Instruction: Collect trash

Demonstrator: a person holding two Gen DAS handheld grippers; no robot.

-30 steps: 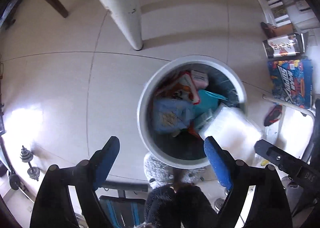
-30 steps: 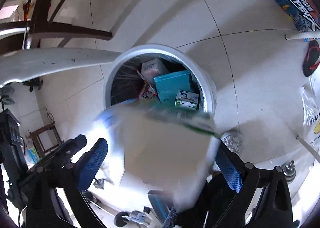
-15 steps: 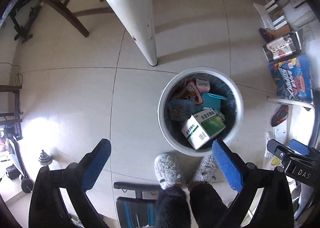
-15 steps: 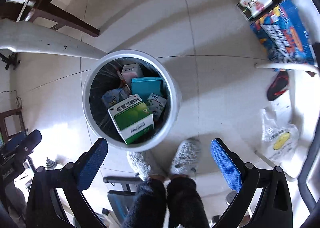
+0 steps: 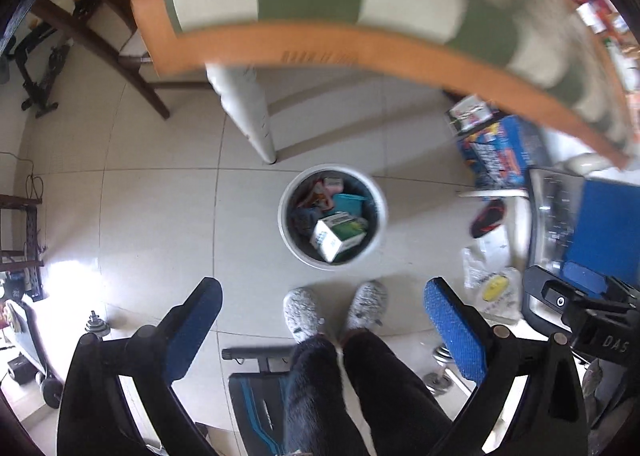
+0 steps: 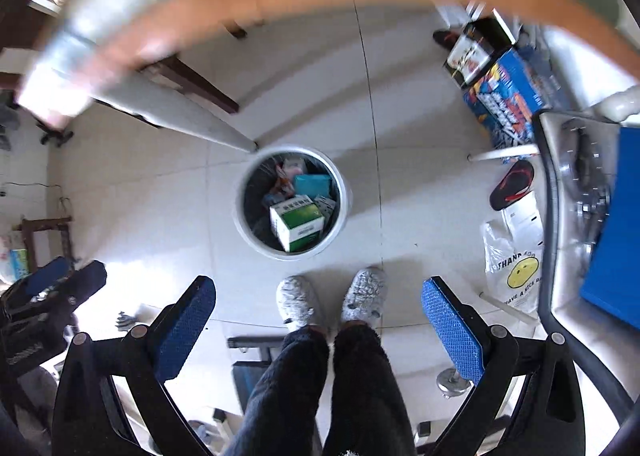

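Green-and-white box [image 5: 338, 230] lies on top of the pile inside the white bin [image 5: 286, 232], tilted, its long axis slanting across the opening; same box [image 6: 297, 223] in the right wrist view, beside a teal box [image 6: 312, 184] and a pink packet, too small to read. Sits on the tiled floor [image 5: 160, 215], straight ahead of and well below both tools, just beyond a pair of grey slippers [image 5: 334, 308].

Left tool [image 5: 324, 328]: released, blue pads spread wide, nothing between them. Right tool [image 6: 318, 326]: likewise spread and empty.

Bin nearly centred between the fingers in both views, a shade to the left in the right wrist view; neither tool clearly nearer. Judged from this, nothing left to drop; any next piece of trash probably lies up on the desk [image 5: 360, 51], whose orange edge and green-and-white top sweep blurred across the upper frame, above and forward of both tools. Nothing pickable discernible on it through the blur.

Off to the right on the floor: blue printed carton [image 6: 510, 95], white smiley bag [image 6: 516, 276], dark sandal [image 6: 514, 183].
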